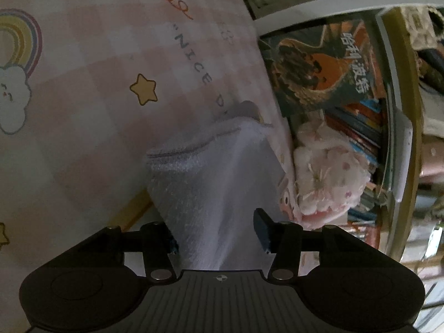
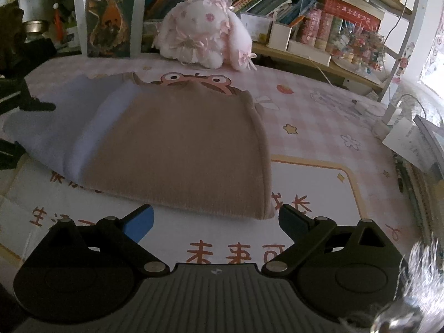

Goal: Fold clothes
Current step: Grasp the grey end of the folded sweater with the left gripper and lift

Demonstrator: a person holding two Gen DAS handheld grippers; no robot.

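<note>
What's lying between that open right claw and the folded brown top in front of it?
Nothing but bare printed pink mat: the right wrist view shows the open right gripper just short of the folded brown ribbed knit garment.

Pink checked sheet (image 2: 319,127) w/ stars and cartoon prints covered the bed. At the far edge sat a pink-and-white plush bunny (image 2: 202,33) beside an upright book (image 2: 111,19), w/ crowded bookshelves (image 2: 305,8) behind. Daylight came in from the far right; rest of room was dim.
</note>
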